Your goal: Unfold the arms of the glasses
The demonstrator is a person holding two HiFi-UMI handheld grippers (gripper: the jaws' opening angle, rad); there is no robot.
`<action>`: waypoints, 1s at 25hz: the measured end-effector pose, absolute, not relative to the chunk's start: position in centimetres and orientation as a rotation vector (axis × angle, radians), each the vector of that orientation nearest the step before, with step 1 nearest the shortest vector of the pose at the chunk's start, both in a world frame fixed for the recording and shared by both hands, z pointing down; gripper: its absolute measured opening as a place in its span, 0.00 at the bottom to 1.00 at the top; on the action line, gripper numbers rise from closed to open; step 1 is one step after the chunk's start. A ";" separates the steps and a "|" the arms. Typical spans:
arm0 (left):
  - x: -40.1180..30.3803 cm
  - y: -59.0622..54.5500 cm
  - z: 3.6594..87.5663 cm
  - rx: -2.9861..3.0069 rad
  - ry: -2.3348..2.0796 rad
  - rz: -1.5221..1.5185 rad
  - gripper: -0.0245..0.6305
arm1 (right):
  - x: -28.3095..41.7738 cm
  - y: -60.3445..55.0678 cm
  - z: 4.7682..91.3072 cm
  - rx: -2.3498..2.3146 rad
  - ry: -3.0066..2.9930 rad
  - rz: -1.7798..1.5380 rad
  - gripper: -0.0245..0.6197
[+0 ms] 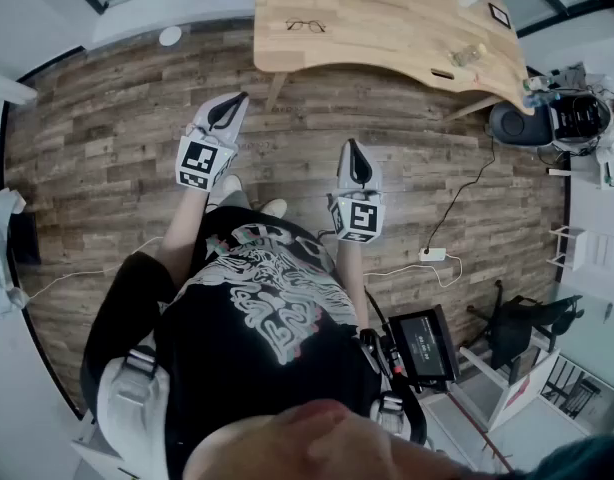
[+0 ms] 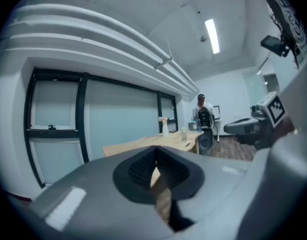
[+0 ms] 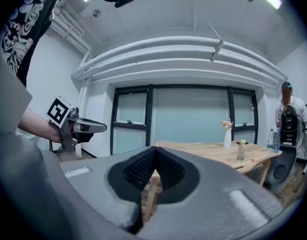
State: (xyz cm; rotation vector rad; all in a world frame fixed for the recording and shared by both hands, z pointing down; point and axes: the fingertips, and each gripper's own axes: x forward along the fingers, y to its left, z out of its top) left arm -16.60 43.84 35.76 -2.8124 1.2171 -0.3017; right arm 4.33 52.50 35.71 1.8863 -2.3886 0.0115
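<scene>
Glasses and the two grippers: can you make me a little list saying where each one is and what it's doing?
glasses: lying on the wooden table, nothing touching them
glasses' arms: too small to tell if folded
left gripper: held over the wood floor, short of the table, jaws together, nothing between them
right gripper: over the floor too, jaws together, empty
also on table: bottle, vase of flowers
task: not started

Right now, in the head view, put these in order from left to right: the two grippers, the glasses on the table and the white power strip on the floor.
left gripper → glasses → right gripper → power strip
</scene>
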 end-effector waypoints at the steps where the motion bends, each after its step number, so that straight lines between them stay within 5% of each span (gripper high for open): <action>1: -16.5 43.9 35.7 -2.814 1.226 -0.305 0.02 | 4.7 52.5 35.8 1.888 -2.384 0.022 0.04; 25: -13.9 38.0 36.5 -2.992 1.114 -0.188 0.02 | 5.5 46.2 37.5 1.836 -2.375 0.066 0.04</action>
